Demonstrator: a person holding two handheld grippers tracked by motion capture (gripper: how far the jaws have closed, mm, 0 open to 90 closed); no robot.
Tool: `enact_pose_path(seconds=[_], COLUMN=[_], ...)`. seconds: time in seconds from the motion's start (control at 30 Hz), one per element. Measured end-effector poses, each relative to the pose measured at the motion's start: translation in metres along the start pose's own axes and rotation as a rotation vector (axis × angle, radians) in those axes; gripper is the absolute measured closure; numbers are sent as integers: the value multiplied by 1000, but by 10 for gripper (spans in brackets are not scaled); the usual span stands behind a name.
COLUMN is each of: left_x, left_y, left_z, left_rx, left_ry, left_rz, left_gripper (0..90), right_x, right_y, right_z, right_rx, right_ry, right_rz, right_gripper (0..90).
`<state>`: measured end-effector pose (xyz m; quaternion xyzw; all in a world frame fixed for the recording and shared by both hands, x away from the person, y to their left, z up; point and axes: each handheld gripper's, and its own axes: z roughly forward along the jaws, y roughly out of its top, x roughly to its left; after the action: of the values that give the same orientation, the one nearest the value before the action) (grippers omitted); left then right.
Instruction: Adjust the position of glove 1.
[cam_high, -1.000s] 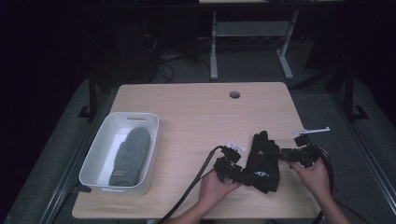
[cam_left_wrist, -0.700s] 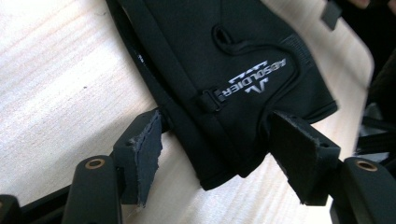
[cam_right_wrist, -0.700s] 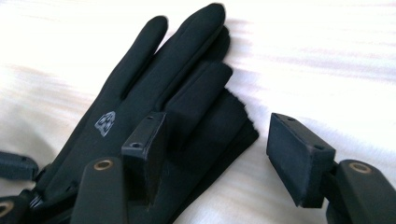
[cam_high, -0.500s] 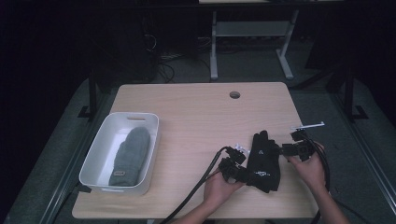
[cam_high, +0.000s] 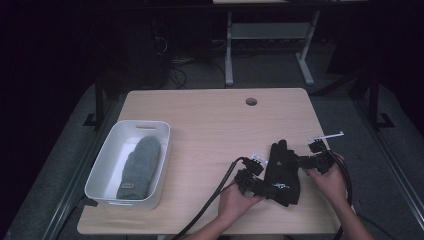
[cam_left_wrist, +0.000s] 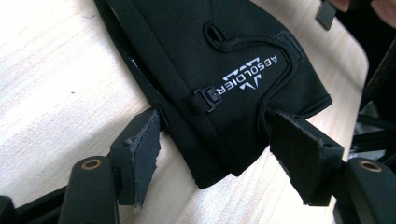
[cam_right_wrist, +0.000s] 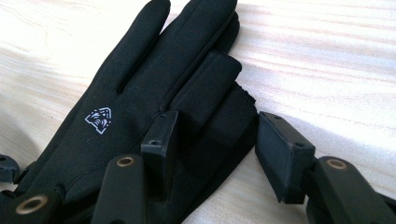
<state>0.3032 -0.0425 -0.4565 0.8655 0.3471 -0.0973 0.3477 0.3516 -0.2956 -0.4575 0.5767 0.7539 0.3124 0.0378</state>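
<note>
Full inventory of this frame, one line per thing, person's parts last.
black glove: 1, black, flat on the table near its right front, between both tongs
grey mitten: 1, grey, lying in the bin
bin: 1, white, left side of the table
table: 1, light wood, round hole near the far edge
left tongs: 1, black, jaws open either side of the glove's cuff
right tongs: 1, black, jaws open at the glove's thumb side
hands: 2, at the near edge
</note>
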Motion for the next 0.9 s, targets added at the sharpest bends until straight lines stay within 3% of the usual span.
enact_pose_path(seconds=[0.13,0.2,0.27,0.37,0.43,0.47,0.67,0.9], left_x=[-10,-16,-17,-14,-7,-4,8,14], left_y=[-2,-2,-1,1,2,2,1,-2], left_z=[4,6,7,8,7,6,4,-3], left_rx=[4,34,37,34,22,24,14,-3], left_ry=[107,163,152,136,90,73,2,-43], left_rz=[92,180,208,201,127,112,48,12], left_gripper=[413,492,594,677,742,762,800,811], right_x=[0,0,1,1,1,0,-8,-9], right_y=[-1,-1,-1,-2,-2,-2,-4,-4], right_z=[0,0,0,1,1,1,1,-3], right_rx=[-6,-7,-8,-9,-9,-10,-21,-38], right_ry=[1,4,5,14,24,38,108,169], right_rz=[-1,0,-3,4,12,20,64,104], right_gripper=[503,510,528,569,604,629,728,742])
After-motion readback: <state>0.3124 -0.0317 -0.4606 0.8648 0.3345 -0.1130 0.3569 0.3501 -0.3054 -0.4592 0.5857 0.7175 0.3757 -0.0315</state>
